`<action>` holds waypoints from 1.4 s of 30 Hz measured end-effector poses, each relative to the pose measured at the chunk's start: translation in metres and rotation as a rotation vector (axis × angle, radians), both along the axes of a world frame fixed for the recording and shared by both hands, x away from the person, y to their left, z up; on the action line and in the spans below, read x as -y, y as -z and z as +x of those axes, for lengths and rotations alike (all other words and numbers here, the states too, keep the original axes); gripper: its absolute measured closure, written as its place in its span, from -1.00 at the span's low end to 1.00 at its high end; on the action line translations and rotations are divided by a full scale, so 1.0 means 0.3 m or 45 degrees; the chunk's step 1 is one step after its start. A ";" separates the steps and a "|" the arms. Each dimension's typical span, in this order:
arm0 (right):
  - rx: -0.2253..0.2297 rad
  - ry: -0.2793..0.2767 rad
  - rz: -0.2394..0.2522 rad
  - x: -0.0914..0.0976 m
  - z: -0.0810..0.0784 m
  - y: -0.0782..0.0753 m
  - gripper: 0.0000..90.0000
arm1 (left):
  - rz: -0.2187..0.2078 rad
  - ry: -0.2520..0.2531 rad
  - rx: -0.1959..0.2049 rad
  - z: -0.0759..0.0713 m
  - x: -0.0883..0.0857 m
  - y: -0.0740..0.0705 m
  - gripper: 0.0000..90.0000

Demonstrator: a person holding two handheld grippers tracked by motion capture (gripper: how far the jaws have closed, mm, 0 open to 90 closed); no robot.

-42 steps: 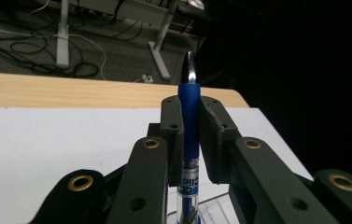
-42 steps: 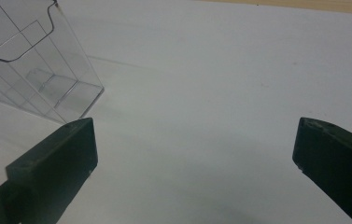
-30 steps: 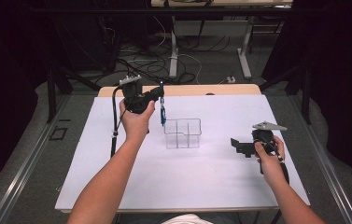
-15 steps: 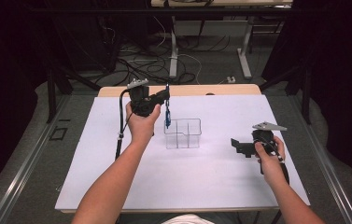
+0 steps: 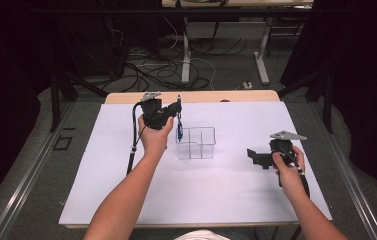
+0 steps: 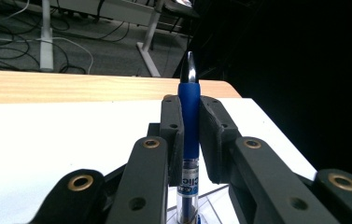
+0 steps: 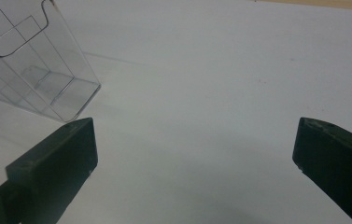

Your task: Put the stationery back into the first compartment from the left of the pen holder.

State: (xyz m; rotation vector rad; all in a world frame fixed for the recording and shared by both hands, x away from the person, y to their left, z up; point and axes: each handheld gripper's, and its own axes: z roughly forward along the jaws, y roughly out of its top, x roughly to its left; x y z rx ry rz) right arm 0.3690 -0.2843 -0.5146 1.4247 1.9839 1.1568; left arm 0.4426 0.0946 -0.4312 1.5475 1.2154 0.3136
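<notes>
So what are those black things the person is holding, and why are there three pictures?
They are hand-held grabbers with two jaws each. One picture looks down from above the white table. The other two come from little cameras riding on each grabber. The left gripper has its jaws shut on a blue pen, held upright beside a clear plastic box with compartments. The right gripper has its jaws wide open over the bare table, holding nothing.

The pen (image 6: 189, 140) bears white lettering on a dark band of its clear barrel, reading "Clic"; the rest of the print is cut off.
</notes>
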 end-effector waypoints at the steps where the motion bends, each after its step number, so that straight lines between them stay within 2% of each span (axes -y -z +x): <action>1: -0.001 -0.001 0.003 -0.001 0.000 0.000 -1.00 | -0.005 0.000 -0.008 0.000 0.001 0.005 0.79; 14: -0.003 -0.005 0.001 -0.005 0.000 0.002 -1.00 | 0.020 -0.014 -0.005 -0.008 0.020 0.060 0.79; 23: -0.003 -0.007 0.001 -0.004 0.000 0.002 -1.00 | 0.038 -0.008 -0.002 -0.015 0.030 0.081 0.78; 30: -0.003 -0.008 -0.003 -0.005 0.000 0.002 -1.00 | 0.056 0.007 -0.019 -0.020 0.035 0.094 0.78; 32: -0.008 -0.004 0.001 -0.005 0.000 0.003 -1.00 | 0.034 0.015 -0.024 -0.023 0.034 0.096 0.76; 35: -0.008 -0.012 -0.002 -0.005 0.001 0.004 -1.00 | 0.024 0.043 -0.038 -0.031 0.023 0.091 0.62; 42: -0.004 -0.013 -0.009 -0.007 0.001 0.004 -1.00 | -0.013 0.061 -0.052 -0.053 -0.028 0.063 0.34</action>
